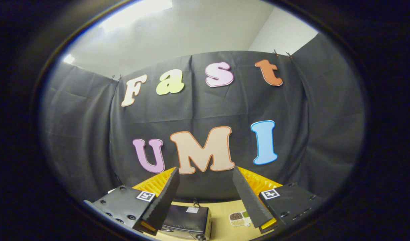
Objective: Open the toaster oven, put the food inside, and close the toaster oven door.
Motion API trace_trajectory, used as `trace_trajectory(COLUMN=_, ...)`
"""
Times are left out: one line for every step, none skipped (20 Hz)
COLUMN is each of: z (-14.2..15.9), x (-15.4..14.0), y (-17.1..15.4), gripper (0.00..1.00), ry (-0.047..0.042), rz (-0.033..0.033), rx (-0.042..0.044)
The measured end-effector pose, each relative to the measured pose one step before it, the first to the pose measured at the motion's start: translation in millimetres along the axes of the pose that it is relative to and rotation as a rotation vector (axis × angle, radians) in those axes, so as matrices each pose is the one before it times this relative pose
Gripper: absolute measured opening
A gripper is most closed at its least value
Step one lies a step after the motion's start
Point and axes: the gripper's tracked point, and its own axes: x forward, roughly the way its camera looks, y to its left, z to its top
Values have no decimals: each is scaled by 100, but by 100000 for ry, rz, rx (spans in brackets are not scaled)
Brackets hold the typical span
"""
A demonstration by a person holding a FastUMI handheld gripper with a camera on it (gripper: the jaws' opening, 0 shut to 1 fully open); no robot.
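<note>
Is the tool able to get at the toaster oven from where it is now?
Probably yes. The tool is open with nothing held, and the toaster oven sits on the table below, between the fingers, with nothing visible in between.

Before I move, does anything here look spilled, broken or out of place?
Nothing stands out. The toaster oven sits upright on the table, the food lies beside it, apart and unspilled. The claw is open, its fingers holding nothing, above both.

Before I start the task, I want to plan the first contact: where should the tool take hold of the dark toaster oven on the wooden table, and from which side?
Probably at the door's upper front edge, from above: the dark toaster oven lies below the open tool, and no handle can be made out.
</note>
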Motion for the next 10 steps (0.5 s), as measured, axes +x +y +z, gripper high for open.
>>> trace_trajectory(z=191, x=-202, y=-510, gripper=98, ry=-996, rz=-259, rx=165)
trace_trajectory(z=277, x=-100, y=-569, gripper=98, ry=-964, rz=-432, rx=-463)
trace_trajectory(z=122, x=-168, y=-633, gripper=98, ry=-679, rz=-760, rx=-1193)
trace_trajectory(z=138, x=-150, y=-726, gripper=98, ry=-493, rz=-534, rx=-1035)
trace_trajectory(z=309, x=-57, y=-604, gripper=98, ry=-1263, rz=-224, rx=-211)
trace_trajectory(z=185, x=-102, y=-449, gripper=98, ry=-922, rz=-295, rx=-205)
trace_trajectory(z=125, x=-56, y=-598, gripper=98, ry=-646, rz=-483, rx=-440)
trace_trajectory(z=60, x=65, y=-763, gripper=98, ry=-976, rz=-754, rx=-207)
trace_trajectory(z=17, x=-25, y=-939, gripper=98, ry=-1158, rz=-571, rx=708)
trace_trajectory(z=-144, x=-8, y=-693, gripper=98, ry=-1570, rz=684, rx=1223)
